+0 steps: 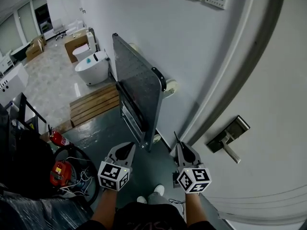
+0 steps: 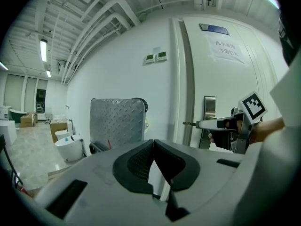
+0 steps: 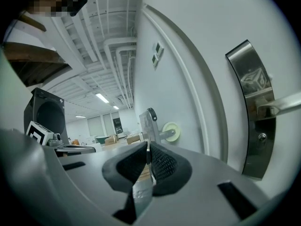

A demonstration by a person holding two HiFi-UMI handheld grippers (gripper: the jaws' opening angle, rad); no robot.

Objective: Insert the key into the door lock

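Observation:
The white door point(image 1: 268, 80) carries a steel lock plate point(image 1: 229, 134) with a lever handle point(image 1: 232, 154). My right gripper point(image 1: 178, 146) is shut on a thin metal key point(image 1: 176, 138) that pokes out past its tips, left of and short of the lock. In the right gripper view the key blade point(image 3: 148, 150) stands between the pads, with the lock plate point(image 3: 251, 112) and its small keyhole point(image 3: 261, 136) off to the right. My left gripper point(image 1: 126, 150) hangs shut and empty beside it. From the left gripper view point(image 2: 153, 144) the key tip point(image 2: 188, 124) points toward the plate point(image 2: 209, 108).
A grey diamond-plate cart point(image 1: 139, 95) stands upright against the wall left of the door frame. A wooden pallet point(image 1: 93, 104) and a white toilet point(image 1: 93, 67) lie beyond it. A red fire extinguisher point(image 1: 58, 139) and cables sit at lower left. The person's shoes point(image 1: 148, 195) are below.

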